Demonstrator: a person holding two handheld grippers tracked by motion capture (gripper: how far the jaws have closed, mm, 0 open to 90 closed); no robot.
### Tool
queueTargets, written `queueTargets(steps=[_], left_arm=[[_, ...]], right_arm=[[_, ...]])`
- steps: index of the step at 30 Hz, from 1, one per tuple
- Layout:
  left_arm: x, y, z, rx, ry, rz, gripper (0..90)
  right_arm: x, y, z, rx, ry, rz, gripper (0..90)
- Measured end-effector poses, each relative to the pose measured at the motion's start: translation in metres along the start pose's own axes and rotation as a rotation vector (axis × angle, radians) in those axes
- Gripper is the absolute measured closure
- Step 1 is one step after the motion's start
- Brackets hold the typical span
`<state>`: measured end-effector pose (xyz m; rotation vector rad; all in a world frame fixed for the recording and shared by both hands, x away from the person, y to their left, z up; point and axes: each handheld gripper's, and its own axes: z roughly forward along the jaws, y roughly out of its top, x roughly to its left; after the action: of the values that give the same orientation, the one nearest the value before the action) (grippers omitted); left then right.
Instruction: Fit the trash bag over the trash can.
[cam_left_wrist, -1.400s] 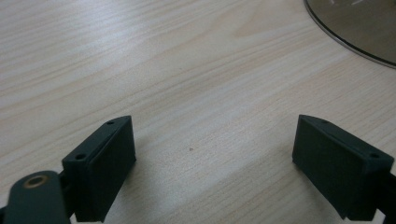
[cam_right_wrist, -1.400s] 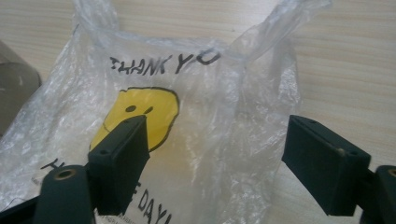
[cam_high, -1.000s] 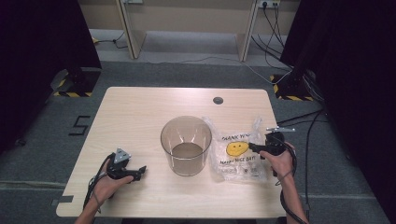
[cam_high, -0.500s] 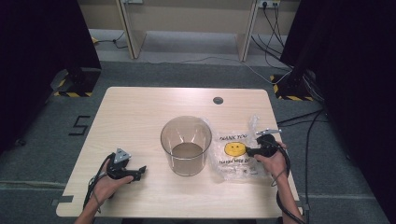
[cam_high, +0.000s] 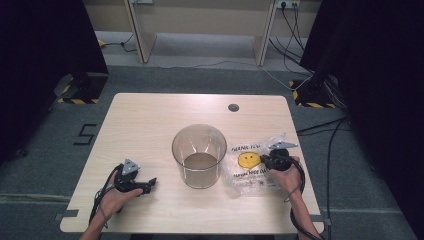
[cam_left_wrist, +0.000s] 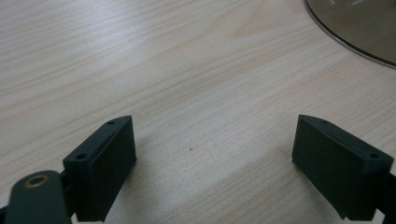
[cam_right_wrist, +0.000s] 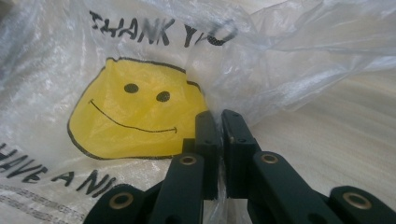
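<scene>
Two grippers on bench (cam_high: 150, 115): right gripper (cam_right_wrist: 218, 122) fingers just clenched on smiley plastic bag (cam_high: 250, 167), lying right beside clear tub (cam_high: 199, 155); left gripper (cam_left_wrist: 215, 158) fingers released, holding nothing.

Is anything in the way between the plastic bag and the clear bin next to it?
Nothing visible. The right gripper, whose jaws have just closed, pinches the plastic bag at its edge. The clear bin stands right beside the bag, its top open, with bare table around it.
</scene>
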<state>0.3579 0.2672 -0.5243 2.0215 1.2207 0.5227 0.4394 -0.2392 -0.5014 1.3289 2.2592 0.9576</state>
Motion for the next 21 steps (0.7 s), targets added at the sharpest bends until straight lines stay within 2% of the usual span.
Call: queueTargets(steps=[4, 6, 7, 12, 18, 21], left_arm=[[0.0, 0.0, 0.0, 0.0, 0.001, 0.0, 12.4], [0.0, 0.0, 0.0, 0.0, 0.0, 0.0, 12.4], [0.0, 0.0, 0.0, 0.0, 0.0, 0.0, 12.4], [0.0, 0.0, 0.0, 0.001, 0.0, 0.001, 12.3], [0.0, 0.0, 0.0, -0.002, 0.0, 0.0, 12.3], [0.0, 0.0, 0.0, -0.001, 0.001, 0.0, 12.4]], right_arm=[[0.0, 0.011, -0.016, -0.092, -0.009, 0.015, 88.0], [-0.004, 0.017, -0.029, -0.16, -0.01, 0.041, 88.2], [-0.004, 0.017, -0.029, -0.16, -0.01, 0.041, 88.2], [-0.014, 0.03, -0.051, -0.267, -0.017, 0.076, 88.5], [-0.016, 0.046, -0.069, -0.347, -0.012, 0.082, 88.7], [-0.016, 0.049, -0.073, -0.368, -0.002, 0.092, 88.8]])
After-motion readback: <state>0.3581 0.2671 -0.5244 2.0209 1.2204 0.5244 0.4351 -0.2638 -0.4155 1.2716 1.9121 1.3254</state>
